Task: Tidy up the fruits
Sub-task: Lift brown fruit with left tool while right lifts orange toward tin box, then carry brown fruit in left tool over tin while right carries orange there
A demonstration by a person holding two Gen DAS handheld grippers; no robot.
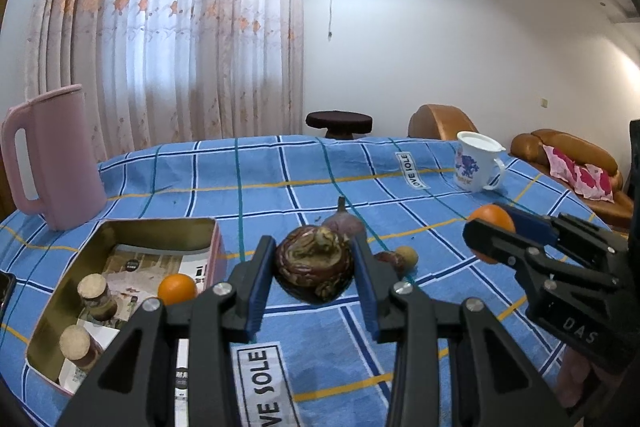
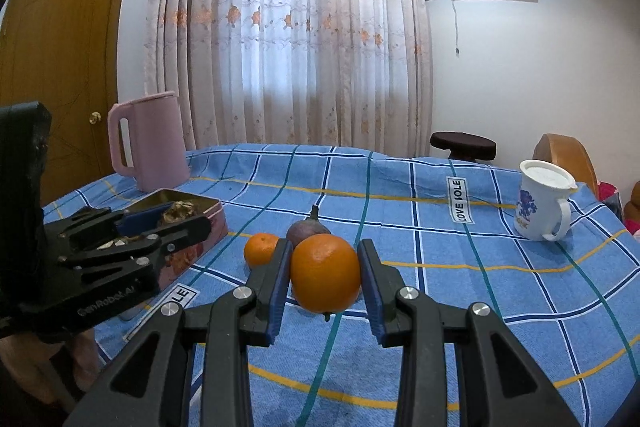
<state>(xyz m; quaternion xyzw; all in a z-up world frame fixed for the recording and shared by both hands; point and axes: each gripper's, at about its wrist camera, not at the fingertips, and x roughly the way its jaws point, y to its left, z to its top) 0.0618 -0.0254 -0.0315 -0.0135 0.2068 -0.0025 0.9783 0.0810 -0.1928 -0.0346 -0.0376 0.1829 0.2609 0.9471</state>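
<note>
My left gripper point(image 1: 314, 269) is shut on a wrinkled dark brown fruit point(image 1: 314, 267) and holds it above the blue checked tablecloth, just right of an open tin box point(image 1: 160, 225). My right gripper point(image 2: 324, 277) is shut on an orange point(image 2: 325, 273); it shows in the left wrist view point(image 1: 490, 233) at the right. A small orange point(image 1: 177, 289) lies in the box. A purple fruit point(image 1: 344, 221) with a stem, a reddish fruit point(image 1: 390, 259) and a small tan fruit point(image 1: 407, 255) lie on the cloth behind my left gripper. Another small orange point(image 2: 260, 249) lies by the purple fruit point(image 2: 306, 231).
A pink kettle point(image 1: 52, 155) stands at the far left behind the box. A white mug point(image 1: 476, 161) with a lid stands at the far right. Two corked jars point(image 1: 94, 297) and paper lie in the box. A brown sofa point(image 1: 568, 163) is beyond the table.
</note>
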